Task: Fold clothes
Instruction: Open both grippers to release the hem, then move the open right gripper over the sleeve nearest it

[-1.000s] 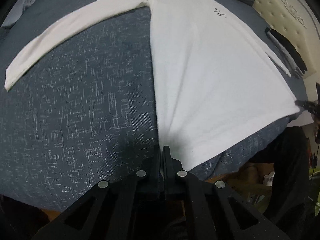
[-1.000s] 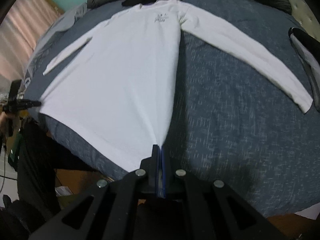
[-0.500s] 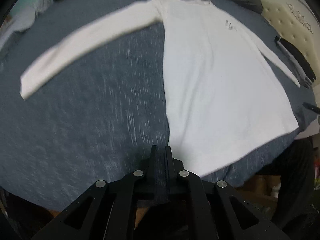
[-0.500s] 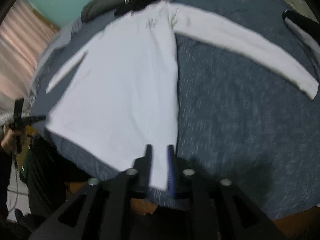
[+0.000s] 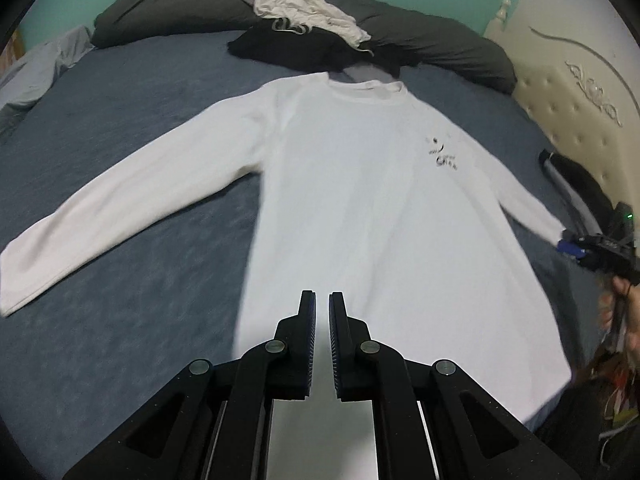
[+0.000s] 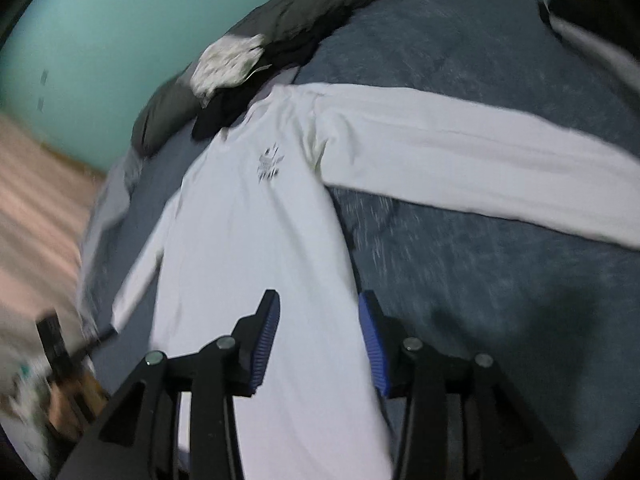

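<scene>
While the white shirt (image 5: 360, 200) lies face up and flat in the middle of the bed (image 5: 140, 320), no fold has been made in it yet. Its collar points to the far end of the bed, where a heap of other clothes (image 5: 304, 28) waits, and its hem sits at the near edge of the bed. Both sleeves are spread wide across the bed, one long sleeve (image 5: 132, 208) out to one side, the other sleeve (image 6: 480, 160) out to the opposite side. I judge the smoothing done. The sleeves, the body folds and the whole heap are still left.

A second ago both my grippers were pinched on the hem corners at the near edge of the bed, pulling the cloth taut. Now my left gripper (image 5: 322, 300) has let go. Its jaws stand a narrow gap apart with nothing between them, hovering over the lower part of the shirt. My right gripper (image 6: 318, 304) has let go as well. Its jaws are opening, held above the shirt's side edge without pressing on it. Both views have lifted, so more of the bed shows.
</scene>
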Available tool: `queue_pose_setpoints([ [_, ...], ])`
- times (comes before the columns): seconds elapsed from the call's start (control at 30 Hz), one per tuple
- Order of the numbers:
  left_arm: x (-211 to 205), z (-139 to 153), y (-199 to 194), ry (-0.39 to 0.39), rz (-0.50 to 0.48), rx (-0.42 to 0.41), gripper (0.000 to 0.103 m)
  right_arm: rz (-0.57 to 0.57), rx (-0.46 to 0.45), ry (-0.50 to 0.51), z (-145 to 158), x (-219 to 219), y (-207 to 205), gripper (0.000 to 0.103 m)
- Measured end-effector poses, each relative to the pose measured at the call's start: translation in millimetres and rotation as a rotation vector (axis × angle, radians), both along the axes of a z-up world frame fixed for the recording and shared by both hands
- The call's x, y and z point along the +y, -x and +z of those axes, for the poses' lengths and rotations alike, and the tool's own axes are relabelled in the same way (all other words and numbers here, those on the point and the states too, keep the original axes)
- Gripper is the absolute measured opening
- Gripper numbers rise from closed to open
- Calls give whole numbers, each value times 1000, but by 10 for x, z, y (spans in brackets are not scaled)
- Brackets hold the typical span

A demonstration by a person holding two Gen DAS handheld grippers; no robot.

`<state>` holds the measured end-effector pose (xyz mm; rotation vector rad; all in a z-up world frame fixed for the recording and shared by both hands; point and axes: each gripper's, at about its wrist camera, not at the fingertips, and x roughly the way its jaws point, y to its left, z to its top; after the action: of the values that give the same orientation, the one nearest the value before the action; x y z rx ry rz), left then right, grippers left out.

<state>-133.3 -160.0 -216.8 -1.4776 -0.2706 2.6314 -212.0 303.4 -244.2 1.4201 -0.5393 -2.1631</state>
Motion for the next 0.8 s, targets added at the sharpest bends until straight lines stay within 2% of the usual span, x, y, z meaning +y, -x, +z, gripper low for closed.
queue_pose_setpoints([
  [0.1, 137, -150, 269, -5, -3, 12, 7, -87, -40, 65, -207, -53, 267, 51],
  [0.23, 246, -278, 483, -44, 4, 31, 7, -183, -83, 127, -467, -128, 586, 51],
  [0.4, 304, -405, 657, -72, 9, 57, 7, -271, -88, 164, -656, -172, 868, 51],
  [0.63, 379, -637, 773, -90, -13, 47, 7, -319, -103, 186, -853, -241, 1057, 50],
  [0.73, 403, -697, 810, -103, -19, 37, 7, -336, -92, 186, -904, -240, 1057, 38],
  [0.77, 412, -711, 821, -105, -20, 36, 7, -336, -89, 177, -915, -238, 1057, 30],
  [0.8, 423, -717, 829, -106, -23, 36, 7, -338, -85, 168, -924, -231, 1059, 16],
])
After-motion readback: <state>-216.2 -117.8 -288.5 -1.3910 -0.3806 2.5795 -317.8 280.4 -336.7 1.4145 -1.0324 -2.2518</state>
